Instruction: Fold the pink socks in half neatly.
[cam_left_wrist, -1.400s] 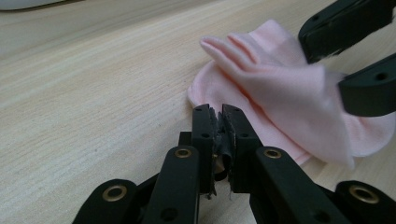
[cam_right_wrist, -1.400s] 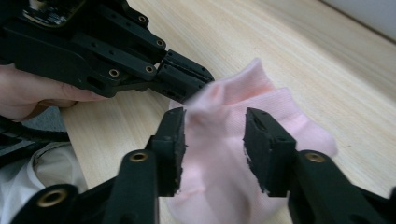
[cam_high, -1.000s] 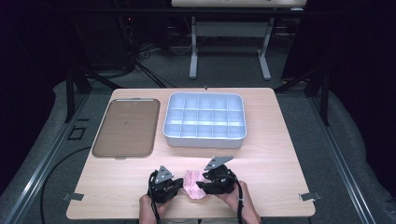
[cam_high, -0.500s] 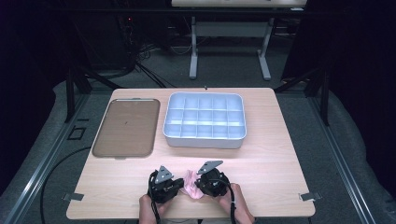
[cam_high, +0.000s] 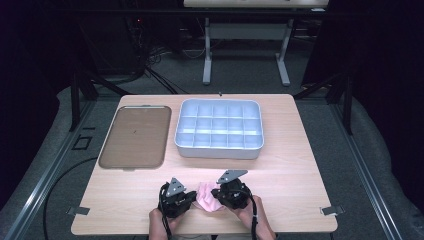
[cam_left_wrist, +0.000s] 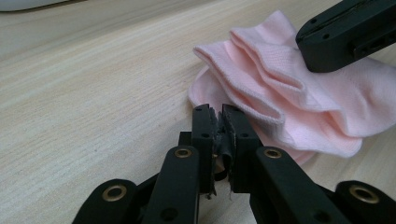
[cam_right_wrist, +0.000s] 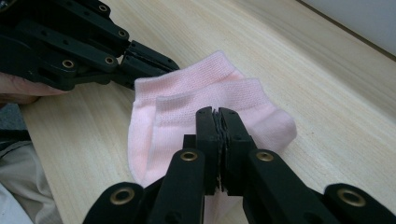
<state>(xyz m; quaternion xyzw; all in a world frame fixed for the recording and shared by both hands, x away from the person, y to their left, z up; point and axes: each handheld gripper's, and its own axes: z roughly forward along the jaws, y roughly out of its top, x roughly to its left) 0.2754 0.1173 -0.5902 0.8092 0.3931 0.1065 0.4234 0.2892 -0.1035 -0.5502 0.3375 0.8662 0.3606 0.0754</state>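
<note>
You have a pair of pink socks (cam_high: 206, 196) lying in a loose heap at the near edge of the table (cam_high: 300, 175), well short of the compartment tray (cam_high: 219, 150), and both of your tools are at it. Your left gripper (cam_left_wrist: 219, 116) sits on the side of the socks away from the right one, its jaws pressed together at the edge of the fabric; whether a fold is actually caught there I cannot tell. Your right gripper (cam_right_wrist: 218, 116) has just been closing and now stands clenched over the cuffs, apparently pinching the cloth. So I judge the work barely begun: the socks are grasped at most, not lifted, and every cell of the compartment tray is bare, as is the brown flat tray (cam_high: 134, 136) to its left. The table is pale wood grain; beyond the compartment tray the room is dark, with cables on grey floor and a white-legged stand (cam_high: 245, 55).
</note>
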